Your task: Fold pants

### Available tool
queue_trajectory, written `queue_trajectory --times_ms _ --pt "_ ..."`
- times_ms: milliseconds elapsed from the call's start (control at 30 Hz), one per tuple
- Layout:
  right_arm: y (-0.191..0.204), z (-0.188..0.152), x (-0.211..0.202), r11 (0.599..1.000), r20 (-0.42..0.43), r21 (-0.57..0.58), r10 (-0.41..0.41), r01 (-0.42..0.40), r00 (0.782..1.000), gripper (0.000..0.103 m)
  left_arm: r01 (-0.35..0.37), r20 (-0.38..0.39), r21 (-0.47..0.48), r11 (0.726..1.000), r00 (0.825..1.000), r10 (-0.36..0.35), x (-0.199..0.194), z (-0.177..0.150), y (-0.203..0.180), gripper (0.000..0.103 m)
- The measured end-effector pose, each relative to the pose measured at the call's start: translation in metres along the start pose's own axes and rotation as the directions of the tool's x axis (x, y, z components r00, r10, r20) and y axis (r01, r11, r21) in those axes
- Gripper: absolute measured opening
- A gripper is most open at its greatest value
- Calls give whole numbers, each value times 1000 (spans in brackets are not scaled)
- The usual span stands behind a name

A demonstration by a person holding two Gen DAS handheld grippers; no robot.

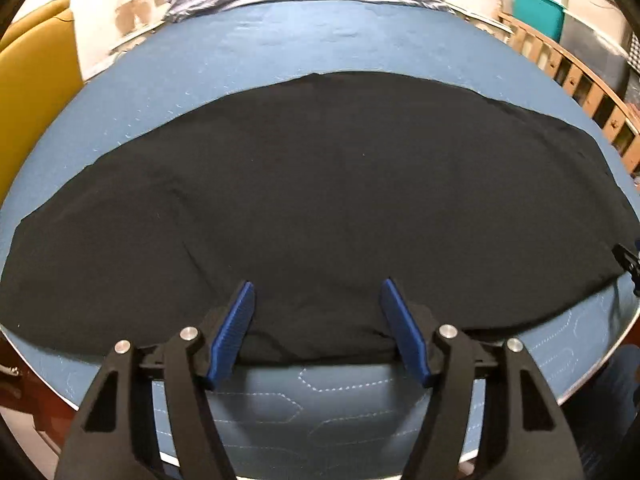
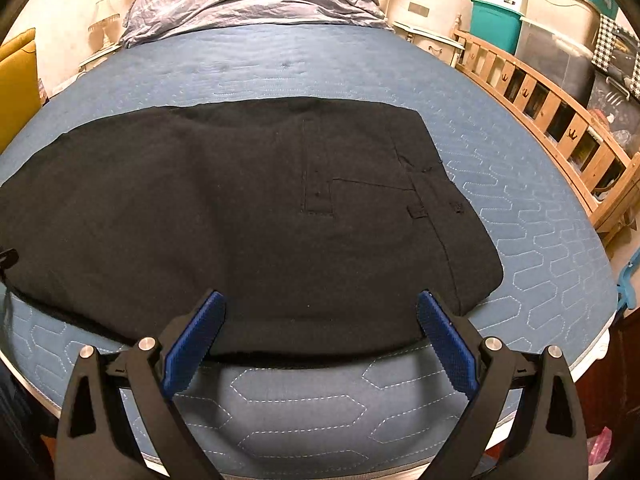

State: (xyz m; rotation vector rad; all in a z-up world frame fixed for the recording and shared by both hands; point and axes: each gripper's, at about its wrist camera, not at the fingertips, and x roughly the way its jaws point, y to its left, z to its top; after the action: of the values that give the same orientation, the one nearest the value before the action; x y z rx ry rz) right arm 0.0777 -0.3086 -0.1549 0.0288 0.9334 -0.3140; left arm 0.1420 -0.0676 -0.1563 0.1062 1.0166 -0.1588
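Note:
Black pants (image 1: 320, 208) lie flat across a blue quilted mattress (image 1: 280, 40), folded lengthwise, legs running left. In the right wrist view the waistband end of the pants (image 2: 280, 220), with pocket and belt loop, points right. My left gripper (image 1: 318, 292) is open, its blue pads (image 1: 234, 328) straddling the near edge of the cloth without pinching it. At the same near edge, closer to the waist, my right gripper (image 2: 320, 300) stands open with its wide-set pads (image 2: 446, 340) over the fabric. A corner of the right gripper (image 1: 628, 264) shows at the far right of the left wrist view.
A crumpled grey-lilac duvet (image 2: 252, 0) is bunched at the head of the mattress (image 2: 520, 220). A wooden cot rail (image 2: 552, 108) runs along the right side, with teal and white storage bins (image 2: 520, 12) behind. A yellow chair (image 1: 36, 92) stands at the left.

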Motion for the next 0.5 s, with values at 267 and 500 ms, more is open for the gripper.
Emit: queue_trajectory --times_ms 267,500 --pt "24 20 -52 996 143 25 84 -88 986 94 11 11 -24 1000 1000 -11 5 -3 10 80" --pt "92 15 -17 987 68 -101 134 -127 989 94 24 100 -17 1000 995 -22 -2 -18 15 81"
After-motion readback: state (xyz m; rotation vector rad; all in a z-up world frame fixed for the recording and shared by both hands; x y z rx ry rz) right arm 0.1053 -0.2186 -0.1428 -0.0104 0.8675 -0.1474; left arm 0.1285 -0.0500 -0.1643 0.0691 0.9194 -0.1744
